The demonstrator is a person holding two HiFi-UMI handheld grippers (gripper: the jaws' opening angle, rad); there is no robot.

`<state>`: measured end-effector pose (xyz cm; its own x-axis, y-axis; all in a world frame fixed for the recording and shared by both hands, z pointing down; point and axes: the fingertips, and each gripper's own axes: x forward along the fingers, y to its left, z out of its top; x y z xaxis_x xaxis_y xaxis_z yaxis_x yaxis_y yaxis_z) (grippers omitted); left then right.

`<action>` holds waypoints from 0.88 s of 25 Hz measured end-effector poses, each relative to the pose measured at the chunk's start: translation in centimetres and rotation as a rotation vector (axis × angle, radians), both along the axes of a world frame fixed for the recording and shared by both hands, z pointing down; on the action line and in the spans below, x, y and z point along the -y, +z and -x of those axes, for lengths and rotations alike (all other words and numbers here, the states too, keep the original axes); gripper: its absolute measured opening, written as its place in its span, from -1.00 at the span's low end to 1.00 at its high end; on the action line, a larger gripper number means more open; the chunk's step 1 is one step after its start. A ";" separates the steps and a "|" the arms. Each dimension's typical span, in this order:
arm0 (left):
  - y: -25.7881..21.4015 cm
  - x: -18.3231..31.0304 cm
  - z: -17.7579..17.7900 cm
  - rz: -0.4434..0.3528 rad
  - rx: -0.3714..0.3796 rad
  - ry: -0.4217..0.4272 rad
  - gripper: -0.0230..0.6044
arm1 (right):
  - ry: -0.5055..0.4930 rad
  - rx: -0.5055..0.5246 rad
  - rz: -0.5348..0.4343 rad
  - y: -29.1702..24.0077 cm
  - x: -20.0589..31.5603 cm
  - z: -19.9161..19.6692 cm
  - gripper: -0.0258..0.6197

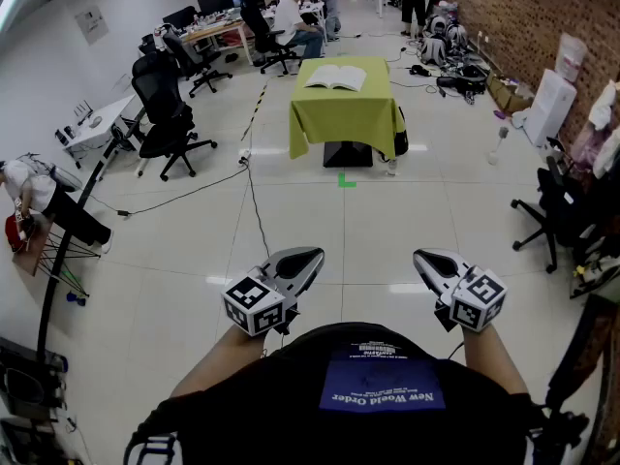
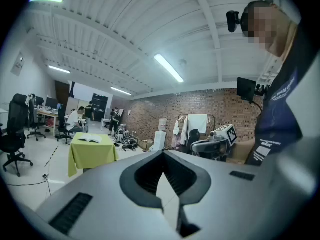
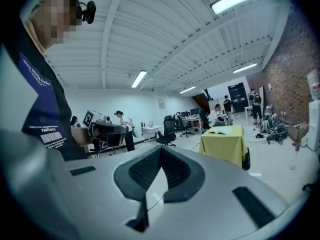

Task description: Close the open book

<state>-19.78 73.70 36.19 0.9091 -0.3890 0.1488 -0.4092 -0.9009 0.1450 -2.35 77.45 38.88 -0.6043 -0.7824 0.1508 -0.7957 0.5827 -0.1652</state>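
An open book (image 1: 336,77) lies flat on a small table draped in a yellow-green cloth (image 1: 344,119), far ahead across the floor. Both grippers are held close to my body, well short of the table. The left gripper (image 1: 300,260) is shut with nothing in it, and the right gripper (image 1: 431,263) is shut and empty too. In the left gripper view the book (image 2: 89,139) shows small at the left, beyond the closed left gripper (image 2: 162,155). In the right gripper view the book (image 3: 220,130) sits at the right, past the closed right gripper (image 3: 161,152).
Black office chairs (image 1: 167,114) stand at the left, and another chair (image 1: 552,211) at the right. A cable (image 1: 254,201) runs over the tiled floor, and a green tape mark (image 1: 347,181) lies before the table. People sit at desks (image 1: 291,22) behind it. Clutter lines the brick wall (image 1: 523,27).
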 end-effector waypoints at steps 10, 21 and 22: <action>1.3 4.3 1.0 0.025 -0.043 -0.008 -0.91 | -0.036 -0.021 0.012 1.0 4.8 1.4 -0.97; -1.3 18.1 10.3 -0.005 -0.110 0.034 -0.91 | 0.015 -0.036 -0.029 -4.4 17.3 9.5 -0.97; -1.3 19.3 11.2 -0.006 -0.113 0.037 -0.91 | 0.023 -0.030 -0.027 -4.5 18.3 10.1 -0.97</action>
